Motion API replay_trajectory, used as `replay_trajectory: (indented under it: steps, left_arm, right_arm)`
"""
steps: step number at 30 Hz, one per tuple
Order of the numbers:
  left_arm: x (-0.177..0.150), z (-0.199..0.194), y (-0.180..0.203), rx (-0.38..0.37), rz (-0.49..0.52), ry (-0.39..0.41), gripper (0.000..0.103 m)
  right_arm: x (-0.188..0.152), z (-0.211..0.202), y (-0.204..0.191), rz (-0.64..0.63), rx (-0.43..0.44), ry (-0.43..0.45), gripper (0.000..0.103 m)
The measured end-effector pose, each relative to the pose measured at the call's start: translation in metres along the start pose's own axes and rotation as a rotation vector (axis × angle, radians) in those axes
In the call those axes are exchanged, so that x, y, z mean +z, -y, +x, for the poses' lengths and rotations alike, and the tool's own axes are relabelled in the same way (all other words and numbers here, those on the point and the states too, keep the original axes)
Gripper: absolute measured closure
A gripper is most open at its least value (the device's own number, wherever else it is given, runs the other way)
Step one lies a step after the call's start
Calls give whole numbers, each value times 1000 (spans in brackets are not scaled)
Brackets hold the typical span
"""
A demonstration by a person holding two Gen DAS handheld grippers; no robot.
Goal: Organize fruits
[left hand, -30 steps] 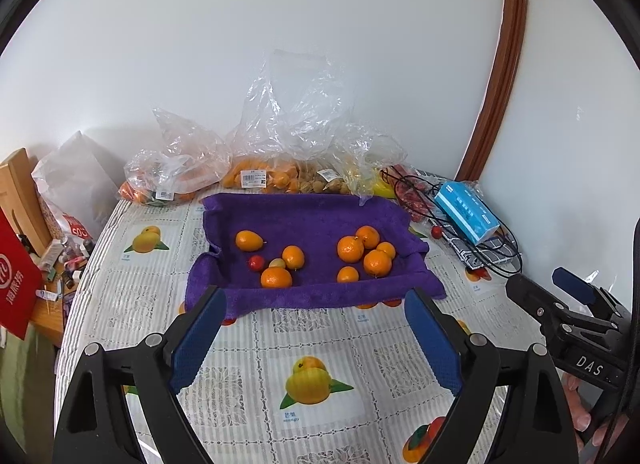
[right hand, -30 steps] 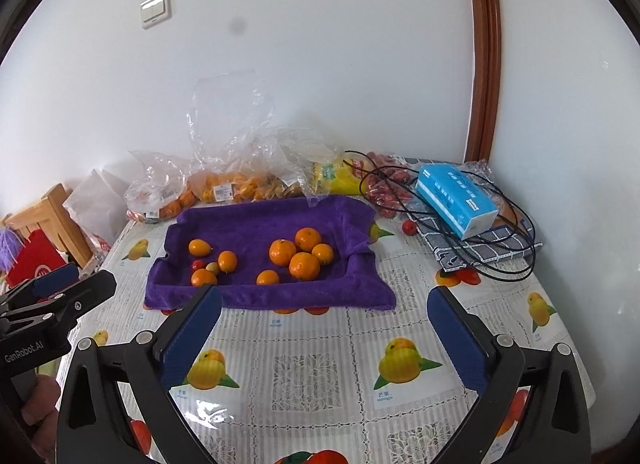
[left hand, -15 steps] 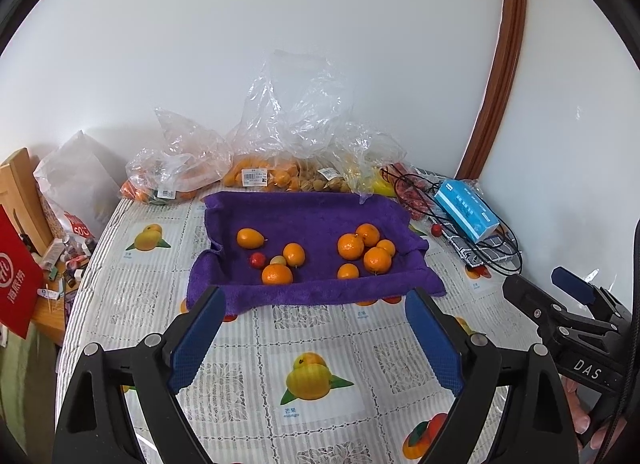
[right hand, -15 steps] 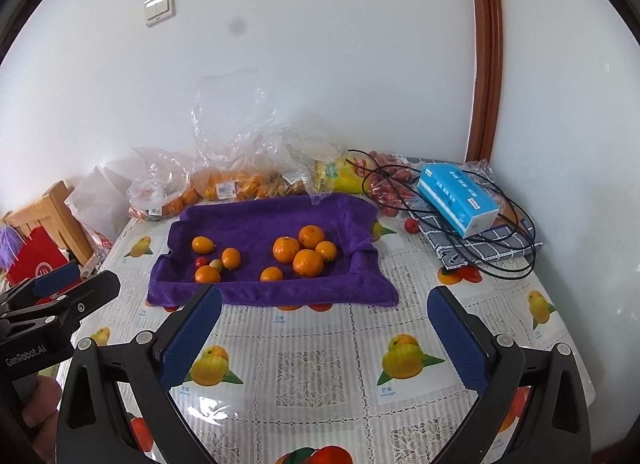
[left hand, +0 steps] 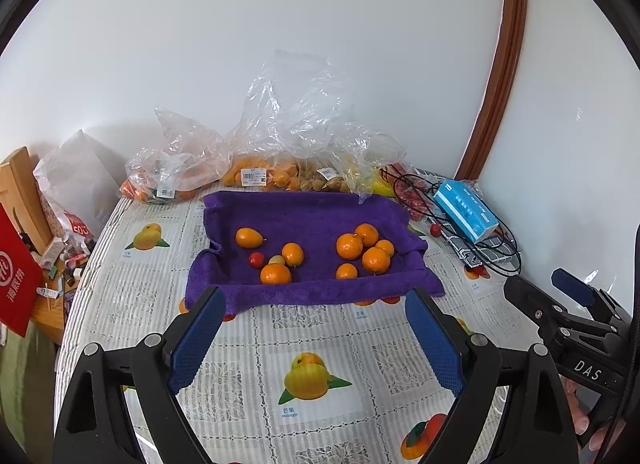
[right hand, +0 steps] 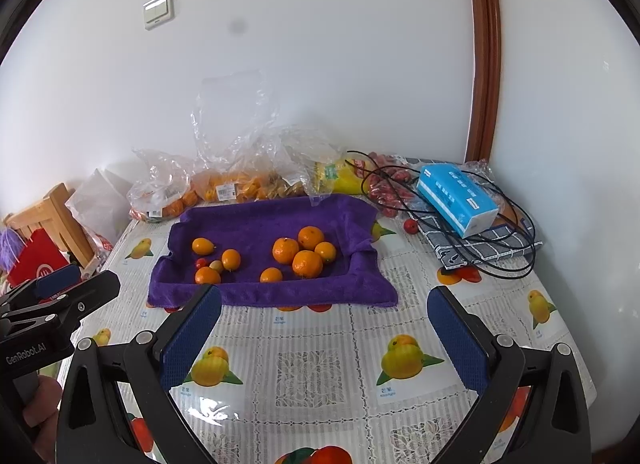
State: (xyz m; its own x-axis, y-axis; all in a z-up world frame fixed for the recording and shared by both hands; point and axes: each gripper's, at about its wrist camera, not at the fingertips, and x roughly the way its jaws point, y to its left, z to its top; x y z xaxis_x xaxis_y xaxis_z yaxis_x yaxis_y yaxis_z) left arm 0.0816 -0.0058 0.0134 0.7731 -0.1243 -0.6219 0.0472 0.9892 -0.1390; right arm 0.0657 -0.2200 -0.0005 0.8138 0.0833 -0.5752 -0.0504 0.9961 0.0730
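Fruit ahead of both claws, none gripped.

Small orange citrus fruits [left hand: 276,274] on rumpled purple towel [left hand: 304,216], straight beyond wide-spread, empty left gripper [left hand: 316,338]; left cluster on its side, right cluster [right hand: 307,263] ahead-left of equally wide, empty right gripper [right hand: 326,340]. Round fruit, no long axis. Judged: no clear nearer arm.
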Motion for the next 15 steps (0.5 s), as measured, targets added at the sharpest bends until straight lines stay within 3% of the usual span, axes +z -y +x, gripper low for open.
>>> replay_trajectory:
  steps: [15]
  left_arm:
    - [-1,1,-1,-1,1,0,12]
  right_arm:
    - [0,-1,-2,-5,7,1,1]
